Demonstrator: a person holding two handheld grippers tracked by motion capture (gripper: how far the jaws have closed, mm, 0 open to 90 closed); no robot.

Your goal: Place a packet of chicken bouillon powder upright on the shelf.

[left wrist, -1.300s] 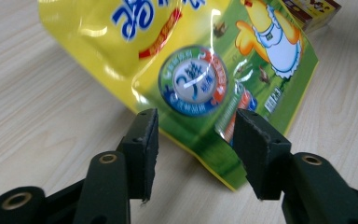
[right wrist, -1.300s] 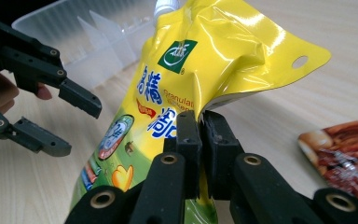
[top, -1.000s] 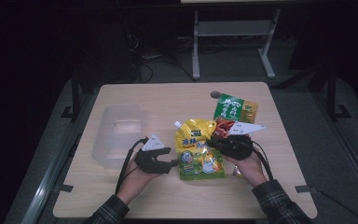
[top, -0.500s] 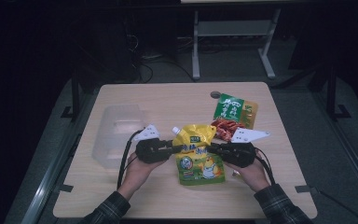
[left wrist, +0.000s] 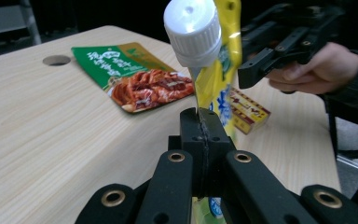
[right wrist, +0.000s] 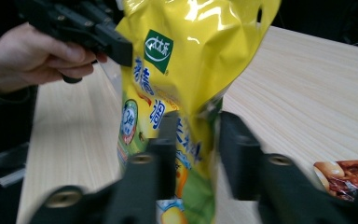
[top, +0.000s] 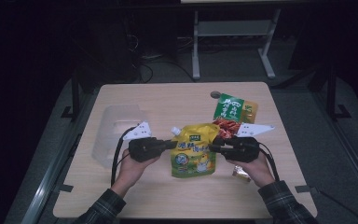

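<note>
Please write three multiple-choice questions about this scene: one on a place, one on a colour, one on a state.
1. Where does the green and red packet lie?
A. inside the clear box
B. on the table, beyond the right gripper
C. on the floor

2. What colour is the cap of the yellow pouch?
A. white
B. red
C. black

3. How does the left gripper stand?
A. wide open
B. shut on nothing
C. shut on the pouch's edge

Answers: 1 B, the high view shows it past the right gripper. 2 A, white in the left gripper view. 3 C, its jaws pinch the edge below the cap.

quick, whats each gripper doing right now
Left gripper: shut on the edge of the yellow pouch.
Right gripper: jaws just been opening, apart around the pouch's other edge, no longer pinching it.
</note>
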